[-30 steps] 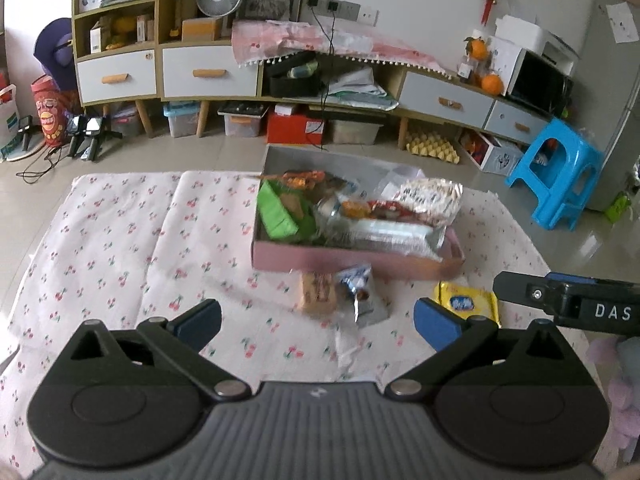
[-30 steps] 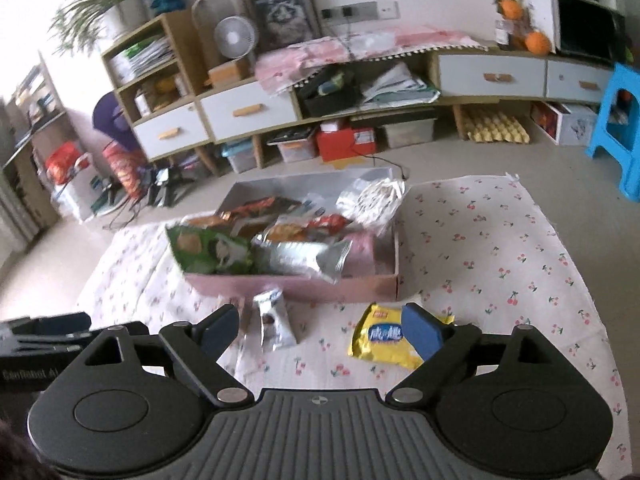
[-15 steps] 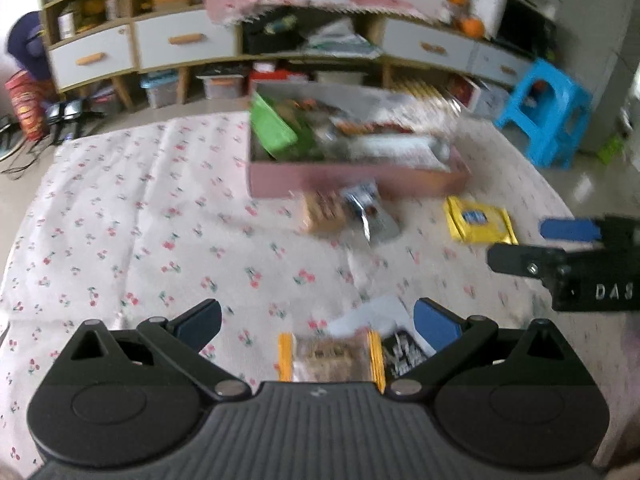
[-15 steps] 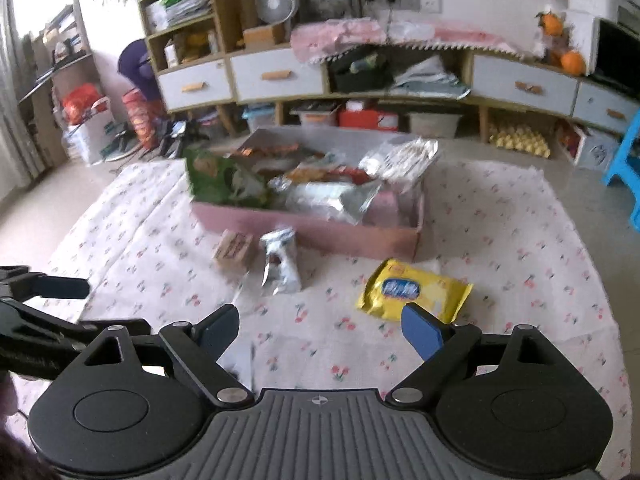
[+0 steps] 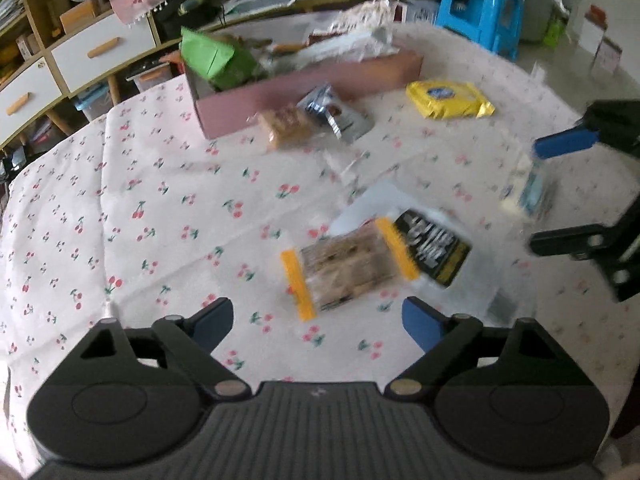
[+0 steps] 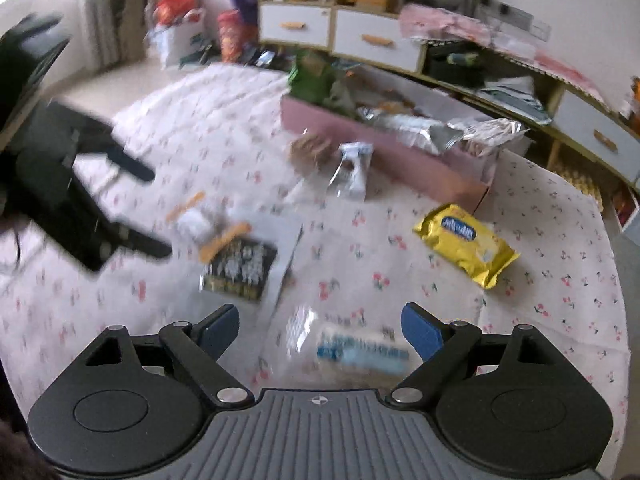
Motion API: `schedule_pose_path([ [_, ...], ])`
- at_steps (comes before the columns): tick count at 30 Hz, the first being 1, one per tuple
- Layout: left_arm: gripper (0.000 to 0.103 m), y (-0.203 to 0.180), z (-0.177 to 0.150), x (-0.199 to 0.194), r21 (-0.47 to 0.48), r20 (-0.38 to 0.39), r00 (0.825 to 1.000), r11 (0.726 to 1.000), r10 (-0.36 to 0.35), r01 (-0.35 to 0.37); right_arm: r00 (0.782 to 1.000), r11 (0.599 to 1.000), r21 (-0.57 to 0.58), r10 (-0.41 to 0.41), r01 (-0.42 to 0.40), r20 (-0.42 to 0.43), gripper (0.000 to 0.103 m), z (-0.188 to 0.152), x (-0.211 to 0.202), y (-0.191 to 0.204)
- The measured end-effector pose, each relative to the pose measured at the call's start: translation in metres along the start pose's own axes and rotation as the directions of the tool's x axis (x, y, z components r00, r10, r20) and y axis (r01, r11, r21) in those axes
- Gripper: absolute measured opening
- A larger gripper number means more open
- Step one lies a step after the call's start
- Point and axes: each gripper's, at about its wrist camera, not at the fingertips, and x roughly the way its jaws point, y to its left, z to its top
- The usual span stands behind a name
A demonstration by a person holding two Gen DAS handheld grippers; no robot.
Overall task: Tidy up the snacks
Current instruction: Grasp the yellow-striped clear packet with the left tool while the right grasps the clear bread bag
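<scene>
Both hand-held grippers, left (image 5: 316, 322) and right (image 6: 320, 326), hang released over loose snacks near the pink box (image 5: 304, 94). Likely step: approaching. Next: close on the cracker packet (image 5: 346, 266).

Motion blur smears both views. The clear packet (image 6: 352, 350) between the right gripper's fingers (image 6: 420, 326) is unreadable, its near end hidden behind the gripper body. The black packet (image 5: 434, 246) carries illegible print. The right gripper (image 5: 592, 184) is cut off by the left view's right edge, so its hold cannot be told there.
</scene>
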Motion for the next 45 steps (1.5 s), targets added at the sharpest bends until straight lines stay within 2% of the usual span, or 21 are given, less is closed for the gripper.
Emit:
schedule_pose_path([
  [4, 0.088, 0.009, 0.001, 0.008, 0.006, -0.023, 1.0, 1.0, -0.01, 0.01, 0.999, 0.998, -0.059, 0.01, -0.013, -0.038, 0.09, -0.008, -0.004, -0.009],
  [11, 0.09, 0.012, 0.005, 0.014, 0.077, -0.015, 0.999, 0.996, -0.039, 0.04, 0.99, 0.98, -0.188, -0.081, 0.058, -0.117, 0.09, -0.015, 0.01, -0.018],
  [15, 0.091, 0.012, 0.007, 0.017, 0.1, 0.002, 0.999, 0.994, -0.048, 0.047, 0.986, 0.971, -0.22, -0.125, 0.098, -0.114, 0.09, -0.011, 0.021, -0.02],
  [22, 0.091, 0.012, 0.011, 0.024, 0.028, 0.04, 0.997, 0.998, -0.061, 0.06, 0.977, 0.98, -0.094, -0.183, 0.174, -0.105, 0.09, 0.006, 0.04, -0.036],
  [25, 0.084, 0.016, 0.015, 0.026, -0.041, 0.042, 0.998, 0.998, -0.04, 0.042, 0.973, 0.979, 0.005, -0.203, 0.205, -0.111, 0.09, 0.01, 0.046, -0.047],
  [27, 0.075, 0.017, 0.016, 0.024, -0.087, 0.044, 0.999, 0.996, -0.017, 0.021, 0.971, 0.974, 0.079, -0.203, 0.213, -0.125, 0.088, 0.011, 0.047, -0.055],
  [30, 0.067, 0.018, 0.016, 0.023, -0.121, 0.043, 0.999, 0.993, 0.005, 0.001, 0.975, 0.962, 0.187, -0.174, 0.199, -0.141, 0.087, 0.009, 0.042, -0.067],
  [34, 0.057, 0.017, 0.017, 0.021, -0.143, 0.032, 0.999, 0.99, 0.015, -0.01, 0.978, 0.946, 0.28, -0.12, 0.166, -0.172, 0.087, 0.004, 0.036, -0.073],
  [36, 0.049, 0.018, 0.018, 0.019, -0.163, 0.025, 1.0, 0.986, 0.02, -0.016, 0.978, 0.937, 0.315, -0.097, 0.153, -0.185, 0.087, 0.002, 0.033, -0.073],
  [37, 0.048, 0.018, 0.019, 0.019, -0.17, 0.021, 1.0, 0.985, 0.022, -0.018, 0.98, 0.933, 0.333, -0.078, 0.137, -0.185, 0.087, 0.002, 0.031, -0.072],
  [42, 0.044, 0.019, 0.017, 0.017, -0.177, 0.016, 1.0, 0.984, 0.02, -0.017, 0.985, 0.926, 0.372, -0.005, 0.07, -0.174, 0.079, 0.004, 0.026, -0.063],
  [44, 0.043, 0.019, 0.016, 0.016, -0.184, 0.017, 1.0, 0.983, 0.02, -0.016, 0.984, 0.92, 0.388, 0.021, 0.05, -0.178, 0.067, 0.004, 0.028, -0.062],
  [45, 0.042, 0.019, 0.016, 0.016, -0.187, 0.017, 1.0, 0.982, 0.019, -0.016, 0.983, 0.918, 0.393, 0.027, 0.047, -0.181, 0.066, 0.005, 0.029, -0.061],
])
